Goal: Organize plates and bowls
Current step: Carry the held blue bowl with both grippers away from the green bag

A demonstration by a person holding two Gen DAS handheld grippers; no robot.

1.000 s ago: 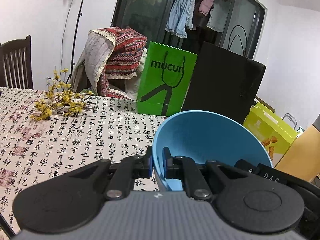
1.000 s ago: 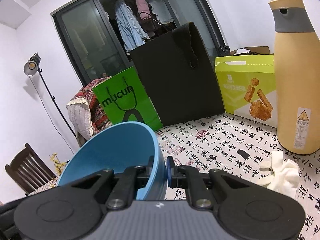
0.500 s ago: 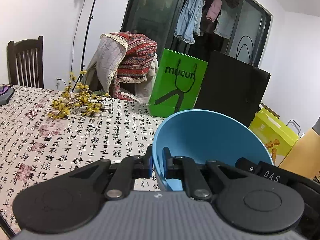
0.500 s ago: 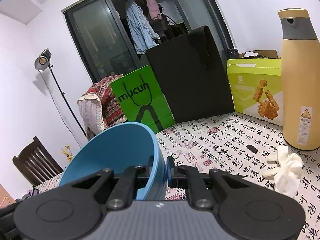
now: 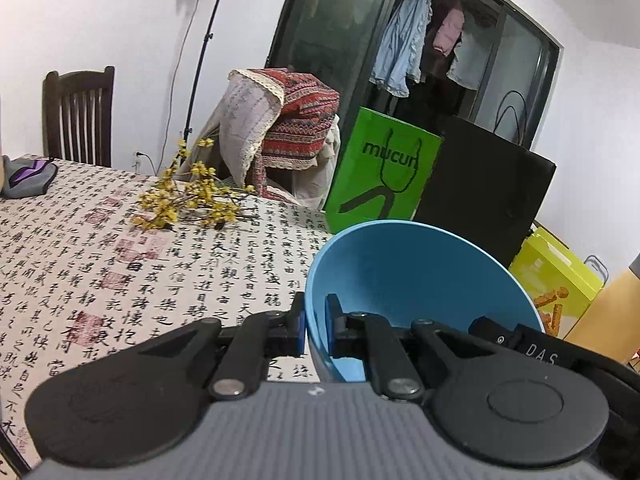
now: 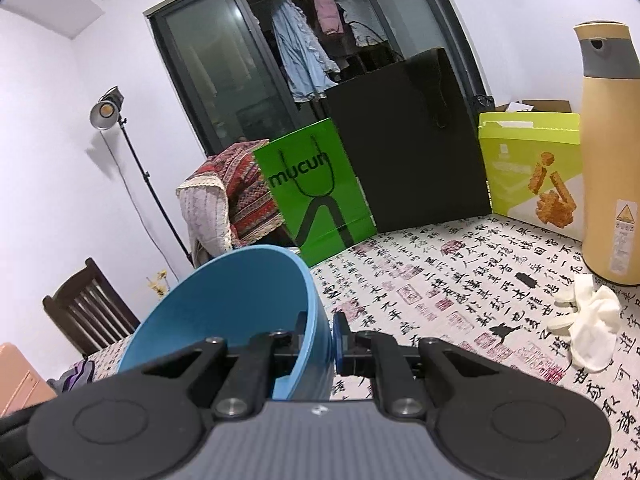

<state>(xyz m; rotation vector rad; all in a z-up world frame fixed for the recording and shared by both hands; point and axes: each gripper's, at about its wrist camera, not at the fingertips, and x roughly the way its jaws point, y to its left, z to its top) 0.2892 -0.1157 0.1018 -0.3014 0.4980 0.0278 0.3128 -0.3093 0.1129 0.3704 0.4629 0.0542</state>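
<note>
A blue bowl (image 5: 416,280) hangs above the table, pinched from both sides. My left gripper (image 5: 314,326) is shut on its left rim, one pad outside the wall and one inside. In the right wrist view the same blue bowl (image 6: 224,312) fills the lower left, and my right gripper (image 6: 320,340) is shut on its right rim in the same way. The bowl looks empty inside. No plates or other bowls are in view.
The table (image 5: 100,264) wears a cloth printed with calligraphy. On it lie yellow flower sprigs (image 5: 188,200), a green bag (image 6: 316,192), a black bag (image 6: 408,144), a yellow-green box (image 6: 532,172), a tan flask (image 6: 608,160) and a crumpled white cloth (image 6: 588,320). Chairs (image 5: 78,116) stand behind.
Both grippers and the bowl have shifted left over the table: the flowers, bags and flask have slid right in the views, and more of the table's left end now shows. Both grips are unchanged.
</note>
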